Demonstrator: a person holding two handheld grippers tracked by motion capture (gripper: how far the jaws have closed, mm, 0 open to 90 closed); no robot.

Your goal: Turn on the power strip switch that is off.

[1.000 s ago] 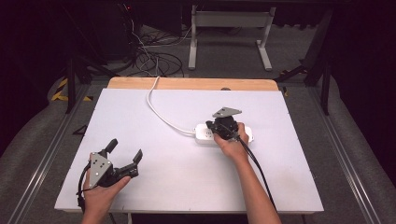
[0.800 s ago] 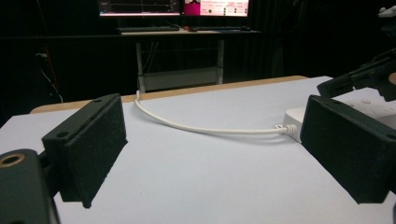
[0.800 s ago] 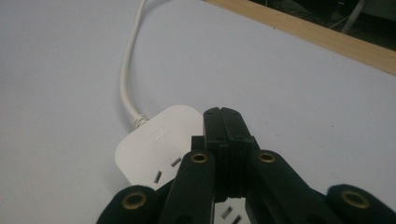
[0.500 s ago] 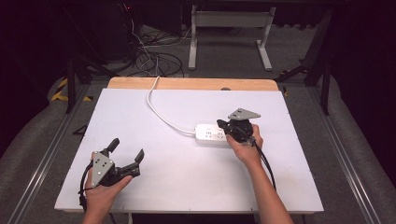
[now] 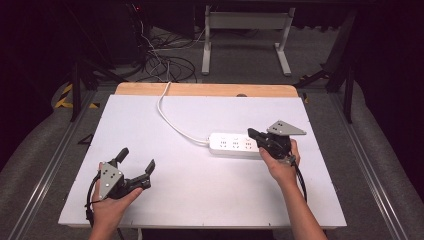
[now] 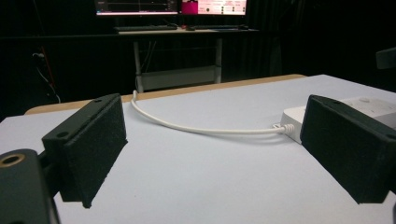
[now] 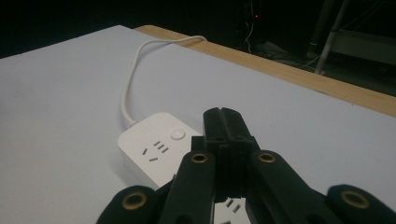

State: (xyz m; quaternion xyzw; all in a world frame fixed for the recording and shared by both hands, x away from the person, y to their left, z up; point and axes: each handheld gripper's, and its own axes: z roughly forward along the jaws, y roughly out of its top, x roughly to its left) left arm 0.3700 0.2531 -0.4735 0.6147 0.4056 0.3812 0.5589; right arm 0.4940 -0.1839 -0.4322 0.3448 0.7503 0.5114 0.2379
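Observation:
A white power strip (image 5: 233, 144) lies right of the table's middle, and its white cable (image 5: 172, 120) runs to the far edge. My right gripper (image 5: 251, 134) is shut with nothing between its jaws, its tips over the strip's right end. In the right gripper view the closed gripper (image 7: 221, 115) points along the power strip (image 7: 152, 149), just right of its round button, with the cable (image 7: 132, 74) curving away. My left gripper (image 5: 135, 158) rests open at the front left, far from the strip. In the left gripper view, the strip's end (image 6: 293, 120) and the cable (image 6: 205, 129) lie between the pads (image 6: 93, 144).
The white table top (image 5: 150, 125) has a wooden strip (image 5: 210, 89) along its far edge. Behind it are loose cables on the floor (image 5: 165, 62) and a desk frame (image 5: 245, 35). Metal rails (image 5: 50, 165) run along both sides.
My right gripper has drawn back to the right, from over the strip's middle to its right end, uncovering the sockets. The strip and the left gripper have stayed put.

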